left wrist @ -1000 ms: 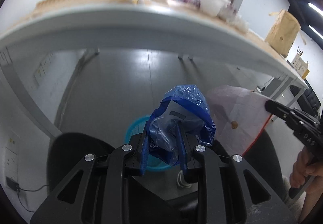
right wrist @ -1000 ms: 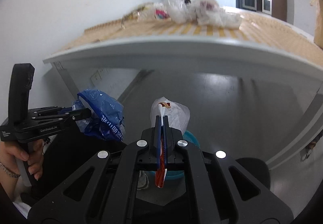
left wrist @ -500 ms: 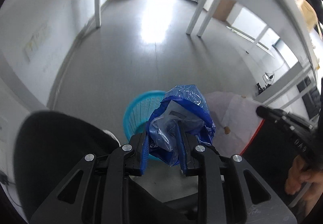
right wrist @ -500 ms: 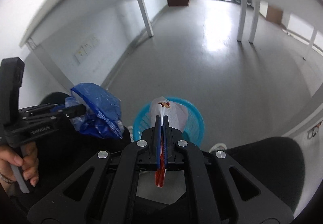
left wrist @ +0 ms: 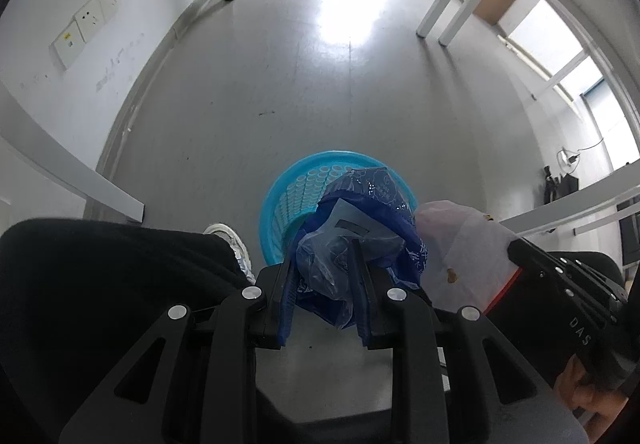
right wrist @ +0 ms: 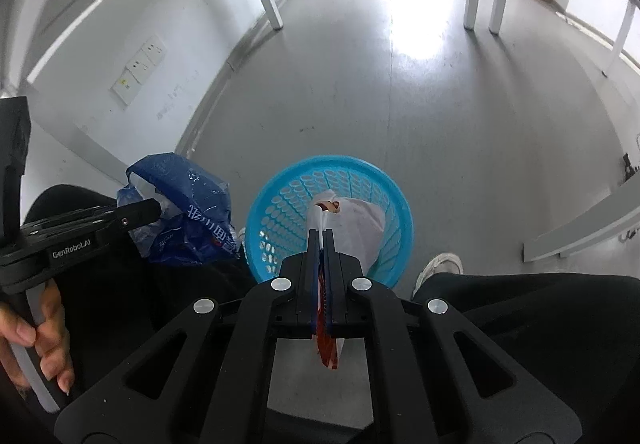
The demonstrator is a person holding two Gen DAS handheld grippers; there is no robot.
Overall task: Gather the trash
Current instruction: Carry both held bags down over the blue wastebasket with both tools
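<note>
My left gripper (left wrist: 322,264) pinches a crumpled blue plastic bag (left wrist: 360,220), glossy and creased, with a clear film wad bulging between the narrow-set fingers. My right gripper (right wrist: 319,240) is clamped tight on a thin white plastic bag (right wrist: 360,214); a red wrapper strip (right wrist: 327,348) dangles behind its pads. Ahead of and below both tips stands a round turquoise plastic wastebasket (right wrist: 276,204), its wall a lattice of oval holes, on the smooth grey floor (right wrist: 400,104). The white bag hangs over the basket's mouth; in the right wrist view the blue bag sits just left of the rim.
</note>
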